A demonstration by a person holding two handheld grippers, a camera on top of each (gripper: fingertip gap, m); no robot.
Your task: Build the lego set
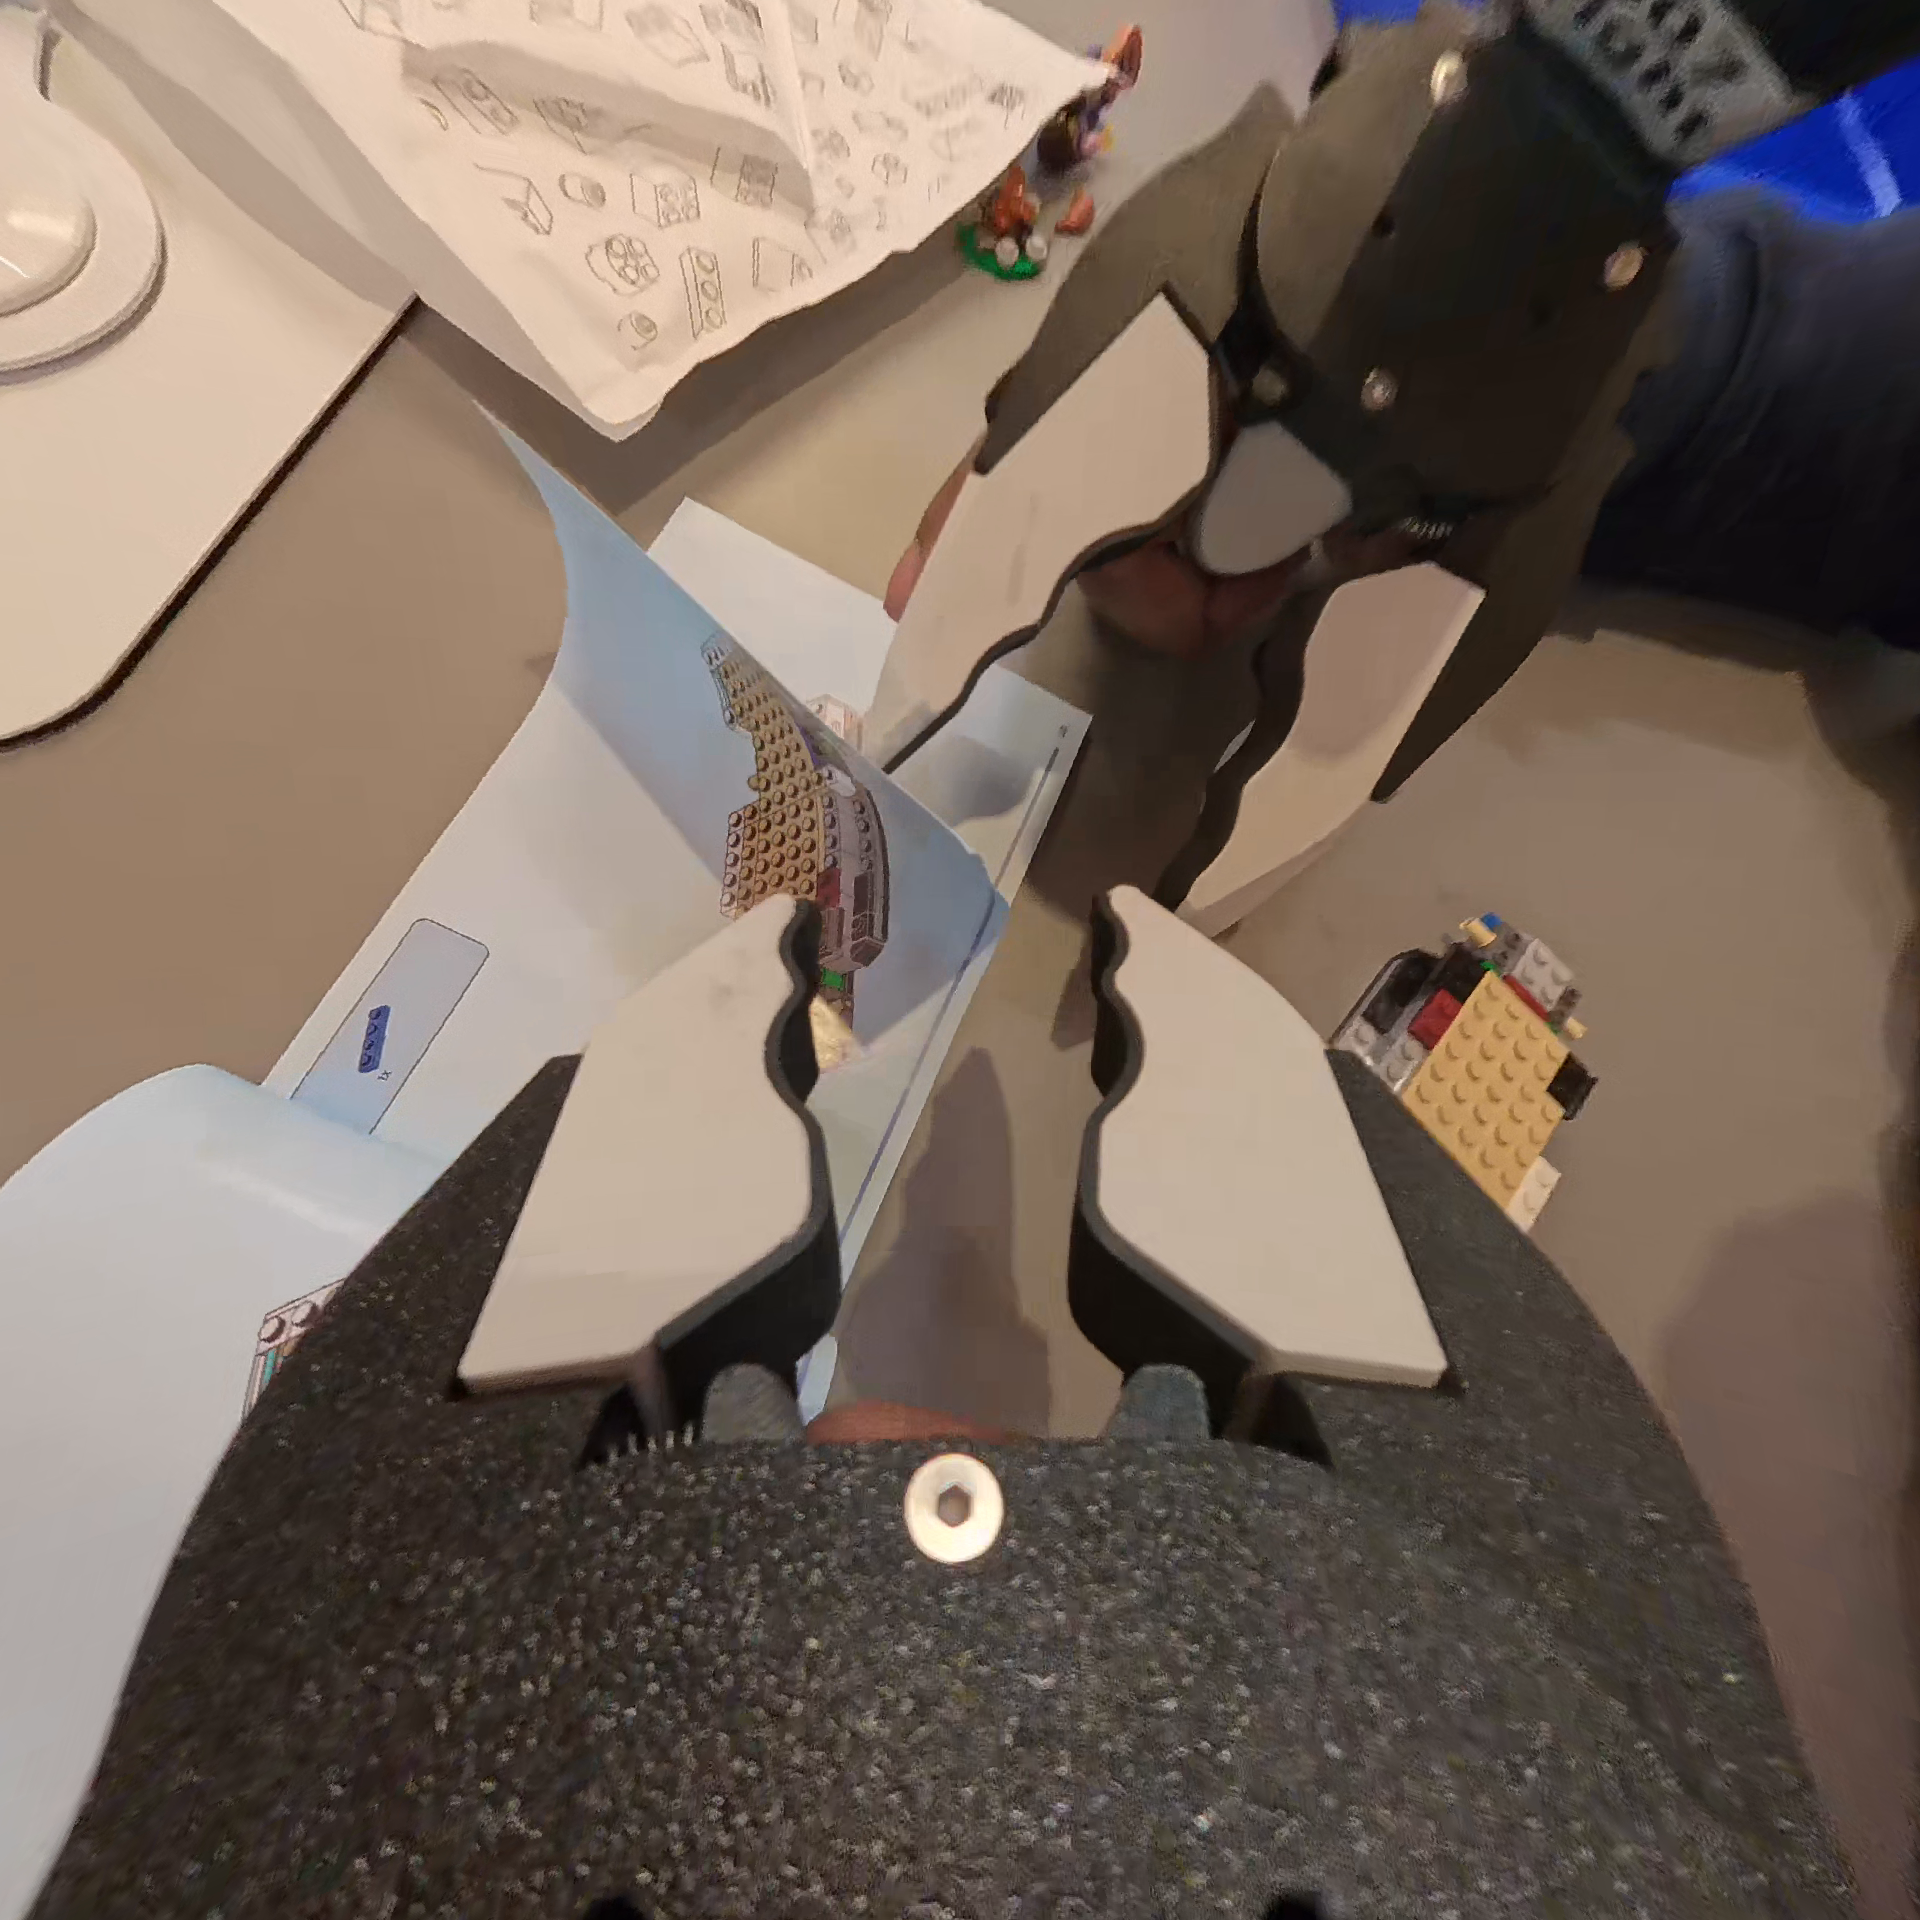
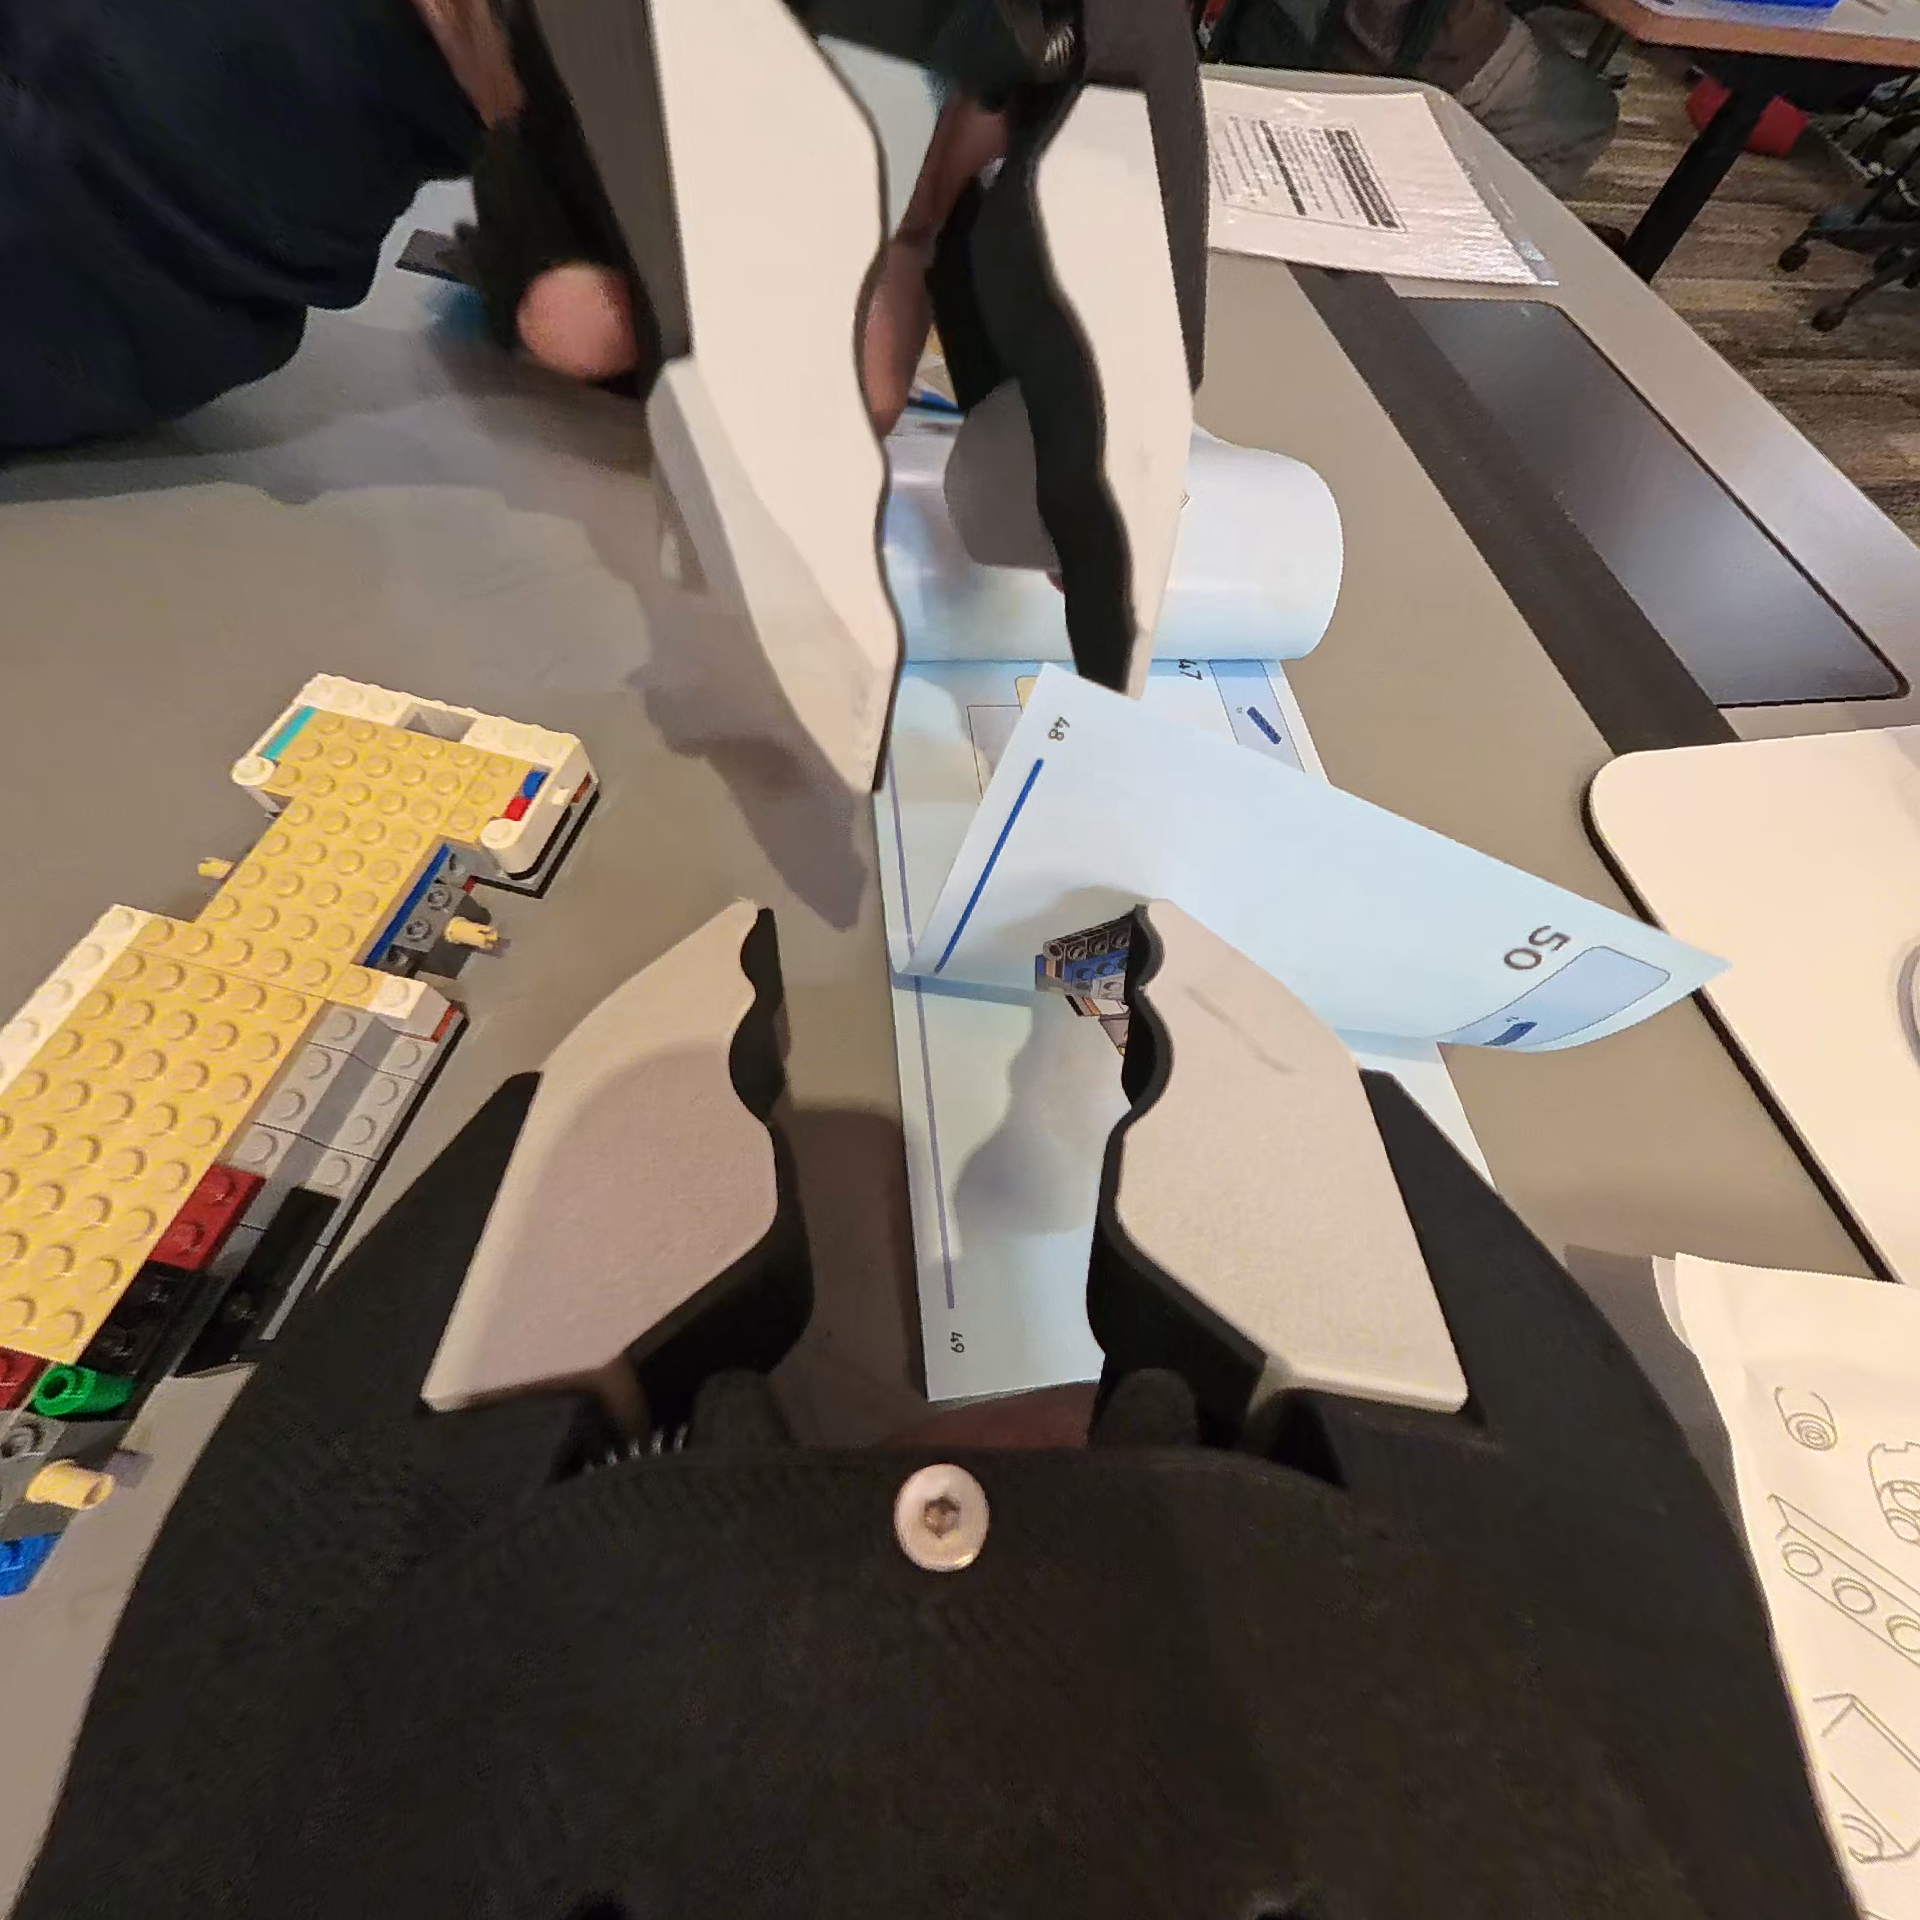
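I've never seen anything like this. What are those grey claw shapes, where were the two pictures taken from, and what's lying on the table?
There is no robot here. A person holds a hand-operated tool in each hand, and each tool ends in two grey fingers. A camera on each tool looks forward along its own fingers, so each picture shows one tool close up and the other farther off.

In the left tool's picture, the left gripper is open and holds nothing. One fingertip is close to a curled-up page of the pale blue instruction booklet; I cannot tell if it touches.

In the right tool's picture, the right gripper is also open and empty, above the same booklet.

On the grey table lies a half-built toy-brick model with a tan studded top, and a white sheet of line-drawn brick parts.
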